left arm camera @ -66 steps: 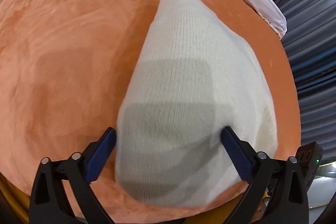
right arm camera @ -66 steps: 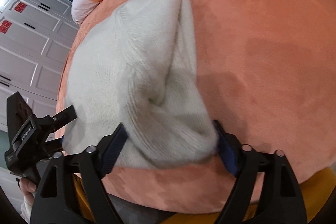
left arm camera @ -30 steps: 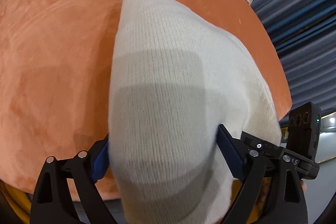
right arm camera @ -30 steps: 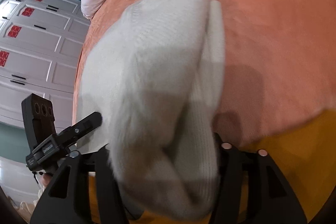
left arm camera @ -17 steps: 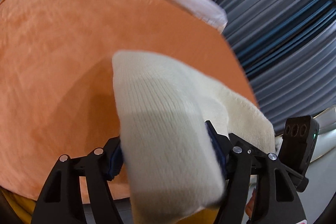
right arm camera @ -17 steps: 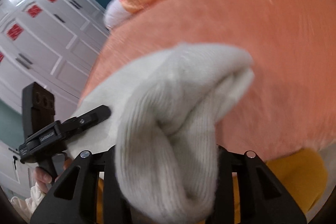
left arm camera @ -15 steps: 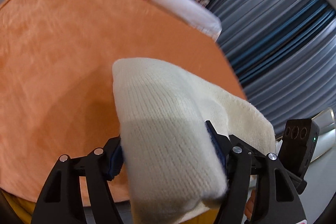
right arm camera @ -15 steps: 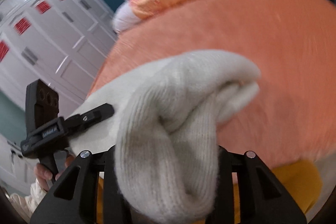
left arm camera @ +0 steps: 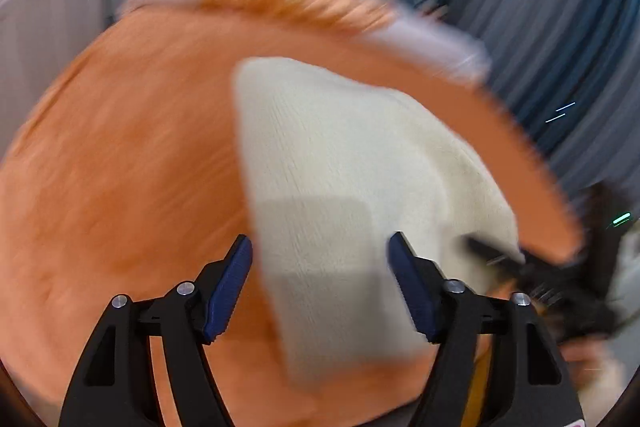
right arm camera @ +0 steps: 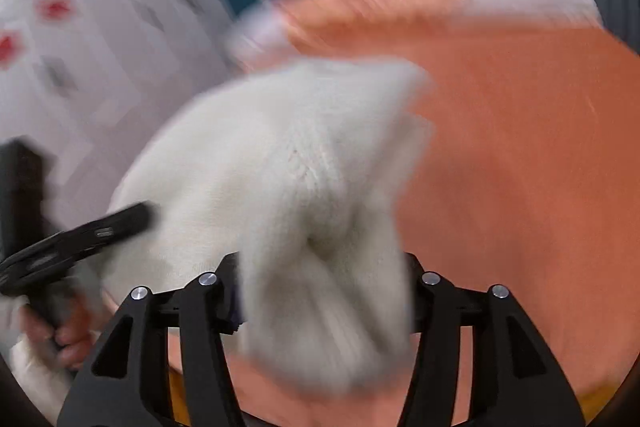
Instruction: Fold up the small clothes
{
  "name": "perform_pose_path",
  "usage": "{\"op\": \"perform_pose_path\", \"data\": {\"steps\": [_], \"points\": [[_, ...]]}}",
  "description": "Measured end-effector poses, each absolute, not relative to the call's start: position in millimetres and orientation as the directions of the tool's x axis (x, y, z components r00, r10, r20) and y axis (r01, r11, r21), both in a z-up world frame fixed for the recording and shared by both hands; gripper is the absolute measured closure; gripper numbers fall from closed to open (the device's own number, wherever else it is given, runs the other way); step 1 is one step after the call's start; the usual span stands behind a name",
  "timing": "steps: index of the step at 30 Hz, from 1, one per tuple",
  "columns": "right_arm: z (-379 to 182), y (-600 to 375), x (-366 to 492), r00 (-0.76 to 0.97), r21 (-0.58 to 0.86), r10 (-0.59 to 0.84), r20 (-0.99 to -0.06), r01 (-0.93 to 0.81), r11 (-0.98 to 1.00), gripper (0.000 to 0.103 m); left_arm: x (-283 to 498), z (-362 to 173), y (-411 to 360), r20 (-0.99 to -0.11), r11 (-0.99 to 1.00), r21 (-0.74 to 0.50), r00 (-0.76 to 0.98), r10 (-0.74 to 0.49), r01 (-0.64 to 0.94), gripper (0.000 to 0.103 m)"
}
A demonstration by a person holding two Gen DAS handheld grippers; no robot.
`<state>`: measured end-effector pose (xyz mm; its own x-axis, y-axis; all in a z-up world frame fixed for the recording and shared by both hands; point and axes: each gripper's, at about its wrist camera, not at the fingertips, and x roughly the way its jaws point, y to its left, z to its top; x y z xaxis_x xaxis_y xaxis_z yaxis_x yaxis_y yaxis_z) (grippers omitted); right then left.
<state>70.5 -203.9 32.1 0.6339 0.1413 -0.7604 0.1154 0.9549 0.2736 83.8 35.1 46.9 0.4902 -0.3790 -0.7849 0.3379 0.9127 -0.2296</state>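
no readable text, labels or numbers show anywhere.

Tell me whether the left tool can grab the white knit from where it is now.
Probably yes: the left tool is open, with the white knit lying between its fingers and nothing blocking it, though the frame is blurred.

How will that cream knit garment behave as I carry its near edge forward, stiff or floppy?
Likely floppy: the cream knit garment bunches into soft folds where the right gripper pinches it. It probably sags between holds, since it drapes from the left gripper down to the orange blanket. The fuzzy knit should grip the pads rather than slip.
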Motion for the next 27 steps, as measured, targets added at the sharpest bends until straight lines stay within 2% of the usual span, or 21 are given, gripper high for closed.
{"op": "perform_pose_path", "data": {"steps": [3,5,8,12,16,18,19,21,23,24,27], "points": [[19,-189,41,0.629,0.259,0.138,-0.765,0.103,0.960,0.061,59,23,55,-0.799,0.922,-0.221,0.483,-0.359,0.319,0.041],[24,-178,33,0.617,0.225,0.129,-0.776,0.081,0.971,0.071,51,21,59,-0.798,0.925,-0.248,0.481,-0.364,0.289,0.041],[48,-165,41,0.652,0.203,0.134,-0.747,0.032,0.979,0.075,47,31,53,-0.792,0.941,-0.225,0.515,-0.328,0.253,0.041],[59,-154,58,0.677,0.184,0.132,-0.725,0.006,0.983,0.075,50,36,37,-0.795,0.945,-0.155,0.532,-0.293,0.288,0.038],[2,-170,72,0.551,0.184,0.097,-0.829,0.104,0.978,0.075,63,-16,29,-0.873,0.942,-0.068,0.437,-0.215,0.329,0.036],[-33,-180,68,0.443,0.257,0.171,-0.880,0.141,0.956,0.077,62,-35,39,-0.885,0.950,-0.092,0.412,-0.215,0.298,0.036],[-37,-183,63,0.446,0.289,0.196,-0.873,0.150,0.945,0.077,65,-40,43,-0.892,0.959,-0.090,0.407,-0.198,0.269,0.036],[-29,-183,57,0.464,0.277,0.186,-0.866,0.135,0.951,0.077,70,-47,59,-0.896,0.975,-0.090,0.411,-0.168,0.203,0.036],[-8,-179,51,0.510,0.248,0.158,-0.846,0.113,0.962,0.075,69,-42,71,-0.891,0.971,-0.164,0.397,-0.222,0.174,0.036],[1,-176,48,0.534,0.239,0.149,-0.832,0.104,0.965,0.075,67,-35,73,-0.882,0.972,-0.164,0.417,-0.220,0.168,0.036],[20,-173,47,0.591,0.236,0.135,-0.795,0.096,0.967,0.075,62,-24,62,-0.867,0.979,-0.053,0.478,-0.142,0.194,0.036]]}}
